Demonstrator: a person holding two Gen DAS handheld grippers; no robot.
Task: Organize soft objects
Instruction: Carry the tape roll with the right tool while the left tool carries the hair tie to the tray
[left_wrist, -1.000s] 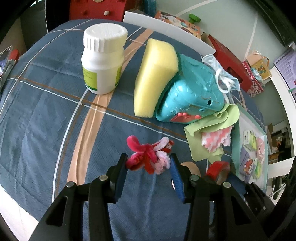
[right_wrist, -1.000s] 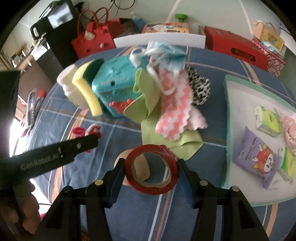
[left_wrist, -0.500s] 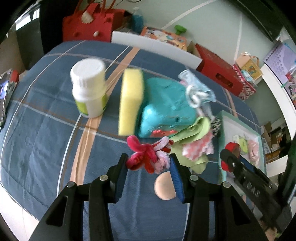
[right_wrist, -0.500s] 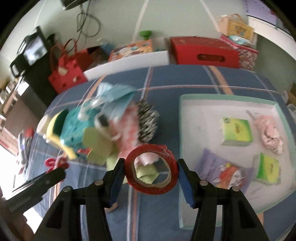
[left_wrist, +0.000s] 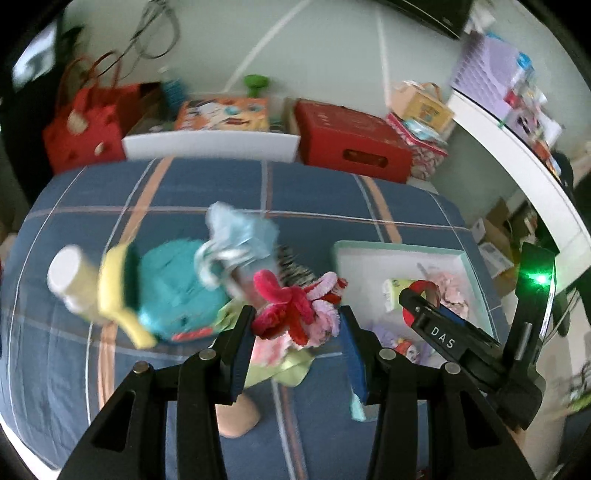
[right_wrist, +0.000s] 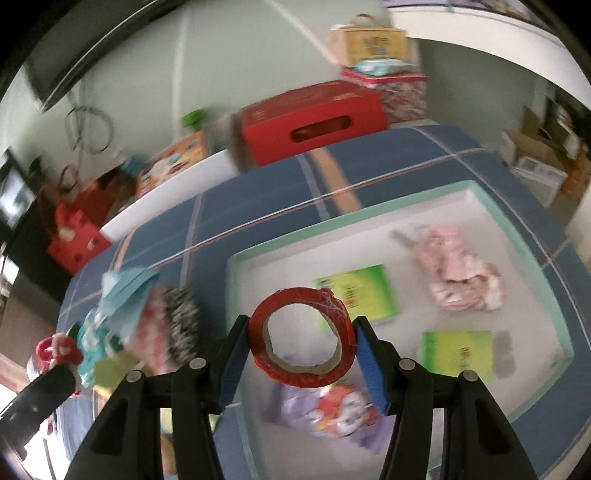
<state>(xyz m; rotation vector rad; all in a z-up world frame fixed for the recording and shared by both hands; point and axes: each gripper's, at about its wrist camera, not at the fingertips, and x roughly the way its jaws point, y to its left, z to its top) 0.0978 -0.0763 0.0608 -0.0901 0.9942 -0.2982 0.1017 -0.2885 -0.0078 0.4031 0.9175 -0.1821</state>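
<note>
Both of our grippers had swung rightward since the earlier frames, so the tray (right_wrist: 532, 280) filled the right wrist view where the pile had been. Our left gripper (left_wrist: 297, 325) pinched the fuzzy pipe-cleaner bundle (left_wrist: 295, 308) of red, magenta and pink loops, held in the air above the pile with its long axis running across, from one finger to the other. Our right gripper (right_wrist: 301, 341) clamped the red tape roll (right_wrist: 301, 338) on its rim, the hole facing the camera, over the tray's near-left part. We worked over a bench (left_wrist: 92, 206) under a blue cloth crossed by tan and white stripes. Behind it stood a red cardboard box (left_wrist: 351, 140) and a red bag (left_wrist: 83, 134) against a pale green wall. The tray was shallow, white inside with a mint rim, holding two green tissue packs (right_wrist: 354, 291), a purple packet (right_wrist: 325, 410) and a crumpled pink cloth (right_wrist: 458, 269). Left of it lay a teal plastic toy (left_wrist: 173, 291), a yellow sponge (left_wrist: 112, 284) and a white bottle (left_wrist: 68, 273), all blurred.
</note>
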